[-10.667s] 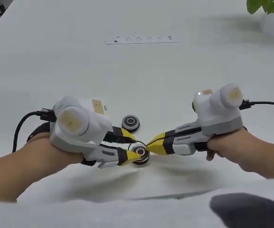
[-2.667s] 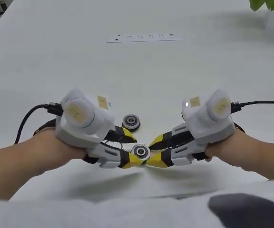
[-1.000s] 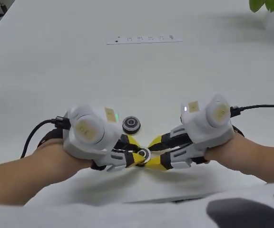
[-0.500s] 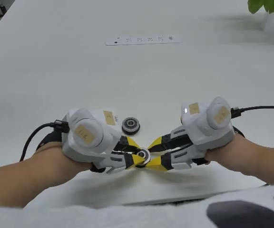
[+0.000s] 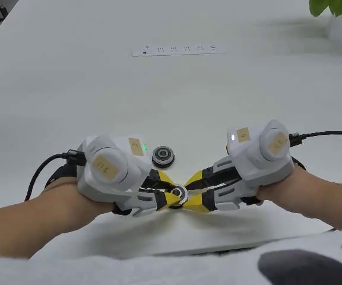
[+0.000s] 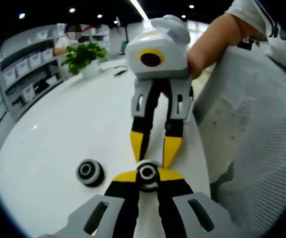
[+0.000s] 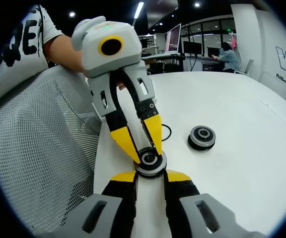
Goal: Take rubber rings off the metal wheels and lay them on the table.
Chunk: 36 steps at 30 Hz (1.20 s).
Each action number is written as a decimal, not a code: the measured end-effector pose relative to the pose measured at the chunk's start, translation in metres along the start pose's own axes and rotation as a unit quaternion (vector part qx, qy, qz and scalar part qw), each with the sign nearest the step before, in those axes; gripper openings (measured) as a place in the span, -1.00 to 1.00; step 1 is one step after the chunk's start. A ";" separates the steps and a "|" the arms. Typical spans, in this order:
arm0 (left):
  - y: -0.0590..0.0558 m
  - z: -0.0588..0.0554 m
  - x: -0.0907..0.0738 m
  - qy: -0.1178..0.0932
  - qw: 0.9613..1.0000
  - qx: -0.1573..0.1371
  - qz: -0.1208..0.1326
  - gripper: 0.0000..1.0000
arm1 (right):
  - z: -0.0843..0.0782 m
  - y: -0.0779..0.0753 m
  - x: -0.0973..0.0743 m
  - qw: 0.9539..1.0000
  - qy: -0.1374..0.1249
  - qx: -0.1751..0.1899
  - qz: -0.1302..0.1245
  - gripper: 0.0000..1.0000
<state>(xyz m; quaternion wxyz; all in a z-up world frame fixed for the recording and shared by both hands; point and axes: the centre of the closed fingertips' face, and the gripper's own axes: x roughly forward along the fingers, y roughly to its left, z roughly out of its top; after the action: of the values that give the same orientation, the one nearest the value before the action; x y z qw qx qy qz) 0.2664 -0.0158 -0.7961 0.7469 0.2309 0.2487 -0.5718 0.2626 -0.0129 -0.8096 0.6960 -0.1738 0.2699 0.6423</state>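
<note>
Gripping wheel [image 5: 178, 193] at white table [image 5: 100, 89]; power strip [image 5: 179, 50], plant [image 5: 331, 6], storage shelves [image 6: 29, 69] beyond.

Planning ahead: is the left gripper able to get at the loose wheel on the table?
Likely not yet: the left gripper is clamped on the held wheel; the loose wheel lies unobstructed nearby.

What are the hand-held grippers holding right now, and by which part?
One metal wheel, pinched at its outer edge by the left hand-held gripper and the right hand-held gripper.

Lighting: bright, even, from ceiling lamps [image 7: 139, 10]. Shadows: soft, faint on white table [image 5: 159, 95]. Gripper views: strong fisheye bending; backgrounds soft.
</note>
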 end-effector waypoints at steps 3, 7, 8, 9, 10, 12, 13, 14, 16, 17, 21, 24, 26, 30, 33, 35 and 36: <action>0.000 0.000 0.000 0.000 1.000 0.000 0.000 -0.73 | 0.000 0.000 0.000 1.000 0.000 -0.002 0.001 -0.66; 0.001 0.000 0.000 0.000 1.000 0.000 0.000 -0.73 | 0.000 -0.001 -0.001 1.000 0.000 -0.002 0.001 -0.67; 0.001 0.000 0.000 0.000 1.000 0.000 0.000 -0.73 | 0.000 -0.001 -0.001 1.000 0.000 -0.003 0.002 -0.67; 0.001 -0.001 0.000 0.000 1.000 0.000 0.000 -0.73 | 0.000 -0.001 -0.001 1.000 0.000 -0.003 0.002 -0.68; 0.001 -0.001 0.000 0.000 1.000 0.000 0.000 -0.73 | -0.001 -0.001 -0.001 1.000 -0.001 -0.003 0.002 -0.68; 0.001 -0.001 0.000 -0.001 1.000 0.000 0.000 -0.74 | -0.001 -0.001 -0.002 1.000 0.000 0.000 0.003 -0.71; 0.001 -0.001 0.000 -0.001 1.000 0.000 0.000 -0.74 | -0.002 -0.001 -0.002 1.000 -0.001 0.003 0.004 -0.73; 0.001 -0.001 0.001 -0.001 1.000 -0.001 0.001 -0.74 | -0.003 -0.002 -0.003 1.000 -0.001 0.004 0.004 -0.75; 0.001 -0.001 0.001 -0.001 1.000 -0.001 0.001 -0.74 | -0.003 -0.001 -0.003 1.000 0.000 0.005 0.004 -0.78; 0.002 -0.001 0.001 -0.001 1.000 -0.001 0.001 -0.74 | -0.004 -0.002 -0.004 1.000 0.002 0.005 0.001 -0.86; 0.002 -0.001 0.002 -0.001 1.000 -0.002 0.001 -0.74 | -0.005 -0.006 -0.005 1.000 -0.001 0.020 0.001 -0.92; 0.003 -0.002 0.003 -0.002 1.000 -0.002 0.001 -0.74 | -0.005 -0.005 -0.005 0.999 0.000 0.038 0.001 -0.91; 0.004 -0.003 0.003 -0.002 1.000 -0.002 0.001 -0.74 | -0.005 -0.006 -0.005 0.997 -0.007 0.075 0.002 -0.91; 0.004 -0.003 0.003 -0.002 1.000 -0.003 0.003 -0.74 | -0.006 -0.006 -0.005 0.992 -0.020 0.127 0.007 -0.92; 0.005 -0.003 0.003 -0.002 1.000 -0.003 0.004 -0.74 | -0.007 -0.007 -0.005 0.989 -0.022 0.147 0.006 -0.95; 0.005 -0.004 0.004 -0.001 1.000 -0.002 0.004 -0.74 | -0.008 -0.008 -0.004 0.987 -0.022 0.160 0.007 -0.98; 0.005 -0.004 0.004 -0.001 1.000 -0.001 0.004 -0.74 | -0.008 -0.008 -0.004 0.986 -0.022 0.165 0.007 -0.99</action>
<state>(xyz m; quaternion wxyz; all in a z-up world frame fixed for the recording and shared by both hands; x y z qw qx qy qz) 0.2719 -0.0150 -0.8010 0.7500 0.2303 0.2478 -0.5684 0.2688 -0.0223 -0.8145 0.7162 -0.0405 0.3579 0.5977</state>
